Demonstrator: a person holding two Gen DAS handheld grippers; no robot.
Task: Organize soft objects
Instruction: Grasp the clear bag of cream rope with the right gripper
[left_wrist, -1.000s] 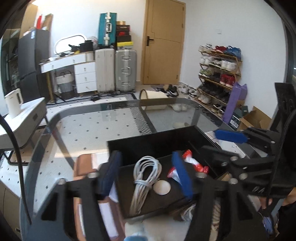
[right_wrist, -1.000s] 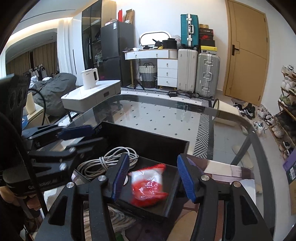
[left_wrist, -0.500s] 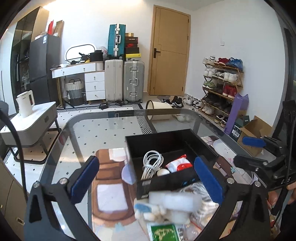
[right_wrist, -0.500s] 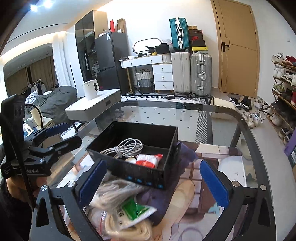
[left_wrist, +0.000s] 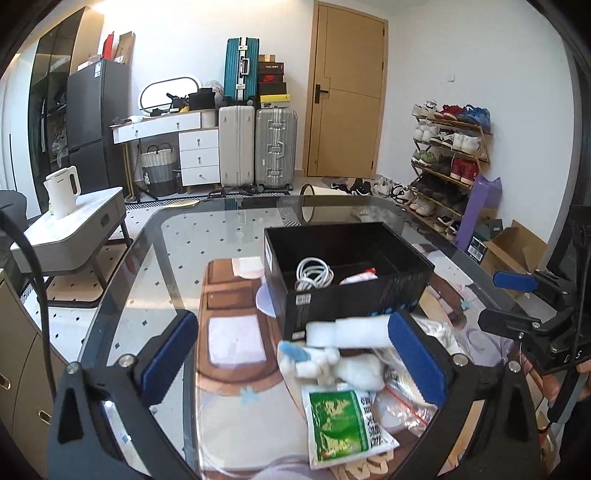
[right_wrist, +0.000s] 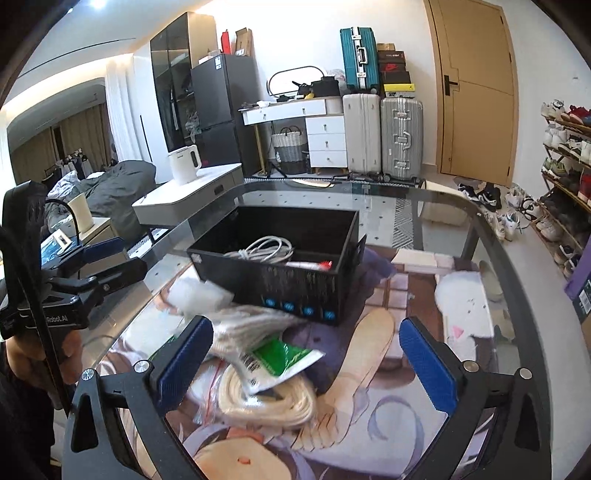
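Observation:
A black open box (left_wrist: 347, 269) (right_wrist: 280, 258) stands on the glass table and holds a coiled white cable (left_wrist: 314, 275) (right_wrist: 264, 249) and a red-and-white packet (left_wrist: 360, 275) (right_wrist: 312, 265). In front of the box lies a pile: a white plush toy (left_wrist: 343, 350), a green sachet (left_wrist: 340, 428) (right_wrist: 280, 360), a cream rope coil (right_wrist: 266, 398) and clear bags (left_wrist: 402, 402). My left gripper (left_wrist: 291, 369) is open and empty above the pile. My right gripper (right_wrist: 304, 363) is open and empty, also above the pile.
The glass table (left_wrist: 177, 258) has a dark curved rim and a printed mat (right_wrist: 369, 369) under the objects. Beyond it are a white side table with a kettle (left_wrist: 62, 192), suitcases (left_wrist: 255, 147), a door and a shoe rack (left_wrist: 447, 155).
Both grippers have pulled back from inside the box and opened wide. The red-and-white packet and the cable stay in the box. The pile in front has come into view.

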